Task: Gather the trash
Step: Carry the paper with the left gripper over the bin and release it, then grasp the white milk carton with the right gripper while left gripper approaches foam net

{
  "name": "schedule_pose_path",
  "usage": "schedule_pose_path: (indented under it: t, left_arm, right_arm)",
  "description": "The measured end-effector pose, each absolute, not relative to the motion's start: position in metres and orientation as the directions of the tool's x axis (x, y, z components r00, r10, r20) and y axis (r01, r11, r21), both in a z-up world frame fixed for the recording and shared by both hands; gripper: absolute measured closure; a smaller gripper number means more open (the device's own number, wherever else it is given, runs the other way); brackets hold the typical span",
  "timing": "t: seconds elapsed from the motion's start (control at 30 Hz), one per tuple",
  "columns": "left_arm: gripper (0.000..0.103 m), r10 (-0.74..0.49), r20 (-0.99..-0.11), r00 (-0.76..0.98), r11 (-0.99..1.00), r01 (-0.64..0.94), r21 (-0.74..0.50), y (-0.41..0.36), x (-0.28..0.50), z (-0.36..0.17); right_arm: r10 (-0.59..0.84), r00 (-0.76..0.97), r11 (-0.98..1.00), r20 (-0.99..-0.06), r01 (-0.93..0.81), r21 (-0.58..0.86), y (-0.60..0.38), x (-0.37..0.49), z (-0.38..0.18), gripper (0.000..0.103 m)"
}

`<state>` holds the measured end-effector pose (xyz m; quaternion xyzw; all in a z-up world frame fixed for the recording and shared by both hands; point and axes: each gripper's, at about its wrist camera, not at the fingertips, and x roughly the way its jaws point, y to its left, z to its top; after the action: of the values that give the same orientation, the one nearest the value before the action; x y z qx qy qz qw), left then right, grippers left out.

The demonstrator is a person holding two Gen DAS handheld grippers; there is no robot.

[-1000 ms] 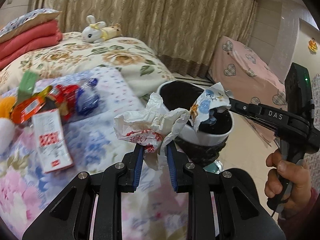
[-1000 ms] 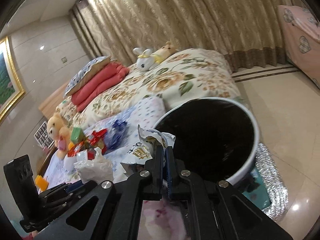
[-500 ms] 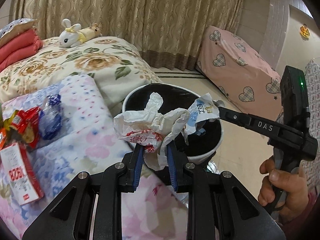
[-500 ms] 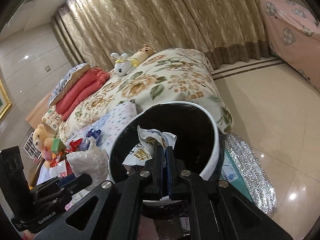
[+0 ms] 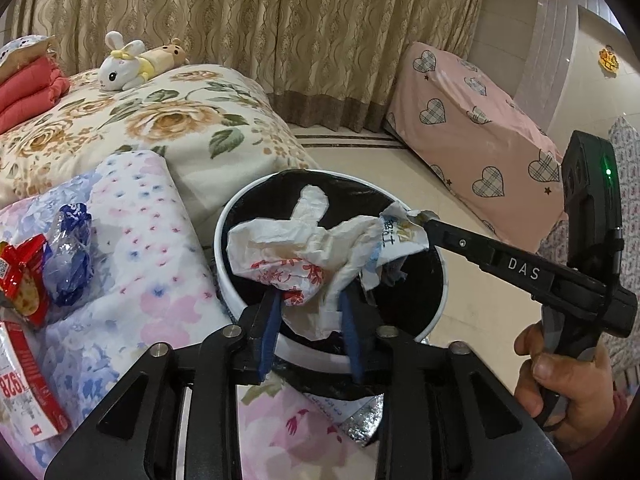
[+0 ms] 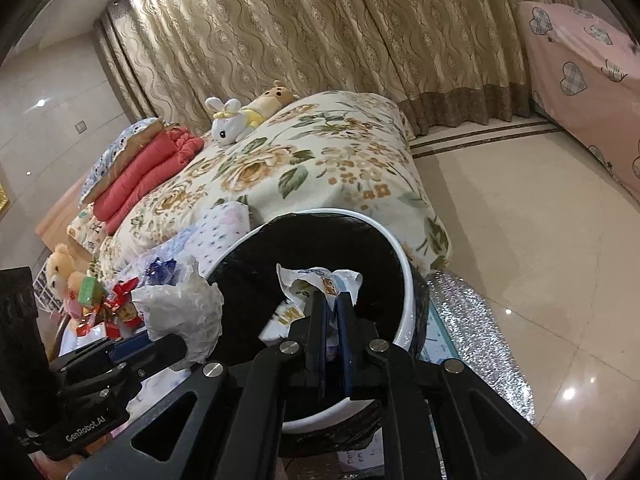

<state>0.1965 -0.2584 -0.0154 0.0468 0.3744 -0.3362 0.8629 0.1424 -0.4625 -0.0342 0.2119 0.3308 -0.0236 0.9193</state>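
Now both grippers (jaws clamped) hold trash above the bin rim (image 5: pixel 224 216); floor beyond.

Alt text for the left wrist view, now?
Left gripper holds a crumpled white bag over a black-lined bin; right gripper holds a wrapper over it too. More wrappers lie on the bed.

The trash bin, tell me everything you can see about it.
The bin is round, with a white rim and a black bag lining it, folded over the outside. It stands upright on the floor against the bed, on a glittery silver mat. Its mouth is open. The left gripper holds a crumpled white bag over it, and the right gripper holds a printed wrapper above the opening.
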Motion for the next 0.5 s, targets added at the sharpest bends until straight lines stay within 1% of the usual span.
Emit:
schedule_pose_path:
  t: [0.03, 0.07, 0.1, 0.13, 0.17, 0.33, 0.4, 0.47, 0.5]
  left_arm:
    - [0.063, -0.546, -0.679, 0.492, 0.769, 0.615, -0.173, -0.259, 0.196, -0.016]
    - [0.056, -0.544, -0.678, 0.493, 0.771, 0.612, -0.174, -0.258, 0.196, -0.016]
    - [0.052, -0.544, -0.677, 0.495, 0.773, 0.610, -0.174, -0.258, 0.196, -0.017]
    - [0.047, -0.545, -0.674, 0.499, 0.775, 0.606, -0.177, -0.256, 0.195, -0.017]
    - [0.045, -0.544, -0.672, 0.502, 0.778, 0.603, -0.179, -0.255, 0.194, -0.017]
    - [0.040, -0.532, -0.675, 0.511, 0.799, 0.567, -0.200, -0.238, 0.190, -0.021]
    - [0.039, -0.527, -0.671, 0.522, 0.810, 0.548, -0.210, -0.227, 0.186, -0.023]
    - [0.038, -0.516, -0.671, 0.533, 0.824, 0.523, -0.218, -0.215, 0.182, -0.025]
    - [0.038, -0.514, -0.669, 0.537, 0.828, 0.516, -0.221, -0.210, 0.181, -0.026]
  right_arm:
    - [0.095, 0.779, 0.907, -0.620, 0.188, 0.376, -0.463, 0.143, -0.035, 0.088]
    - [0.094, 0.779, 0.905, -0.620, 0.193, 0.379, -0.464, 0.143, -0.035, 0.071]
    - [0.094, 0.782, 0.903, -0.617, 0.194, 0.383, -0.465, 0.143, -0.035, 0.059]
    - [0.094, 0.787, 0.902, -0.610, 0.192, 0.387, -0.465, 0.142, -0.034, 0.045]
    - [0.093, 0.791, 0.902, -0.604, 0.189, 0.387, -0.465, 0.140, -0.033, 0.044]
    - [0.097, 0.803, 0.900, -0.588, 0.182, 0.396, -0.461, 0.136, -0.029, 0.043]
    - [0.103, 0.806, 0.898, -0.583, 0.177, 0.403, -0.457, 0.134, -0.028, 0.039]
    - [0.110, 0.807, 0.896, -0.580, 0.172, 0.409, -0.452, 0.133, -0.029, 0.030]
    - [0.117, 0.806, 0.897, -0.581, 0.165, 0.411, -0.447, 0.132, -0.030, 0.028]
